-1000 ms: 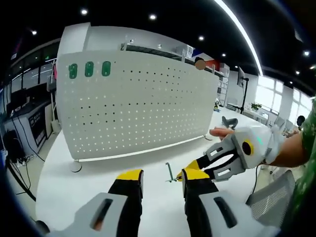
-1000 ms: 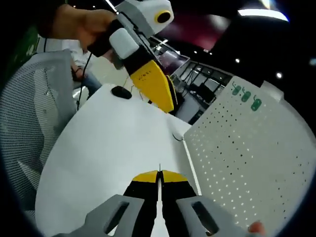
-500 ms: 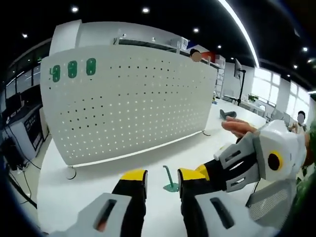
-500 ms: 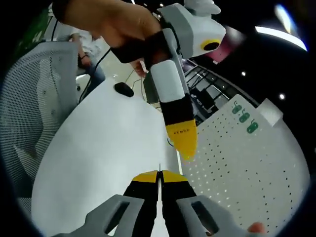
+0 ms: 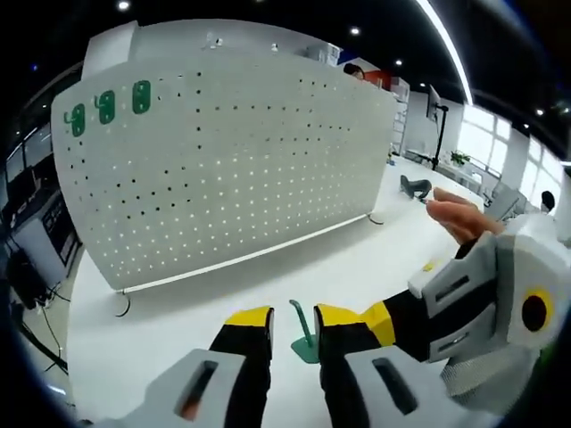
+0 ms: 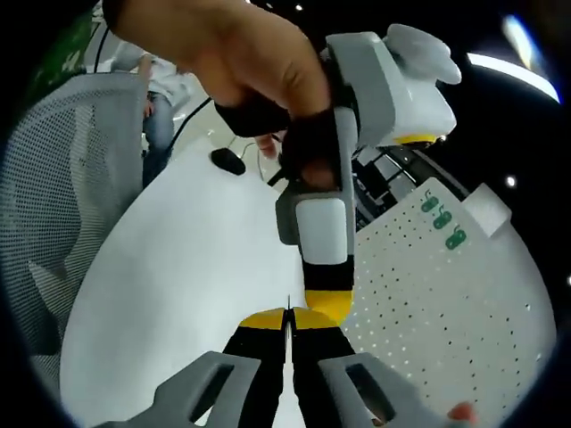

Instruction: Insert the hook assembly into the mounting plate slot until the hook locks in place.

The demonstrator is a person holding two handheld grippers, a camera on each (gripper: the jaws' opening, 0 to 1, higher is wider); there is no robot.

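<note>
Brightly and evenly lit from ceiling spots and a long light strip (image 5: 443,53). Soft shadows only, mild glare on the white table (image 5: 357,259). Strongly bowed at the edges, nearest parts slightly blurred.

green hook (image 5: 305,332) base hidden between claws

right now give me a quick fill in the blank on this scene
1. The hook is ____ in colour.
2. The right claw is shut on the ____.
3. The pegboard already carries ____ green hooks near one top corner.
4. The left claw has its jaws ____, either side of the hook.

Missing words: green; hook; three; open
</note>
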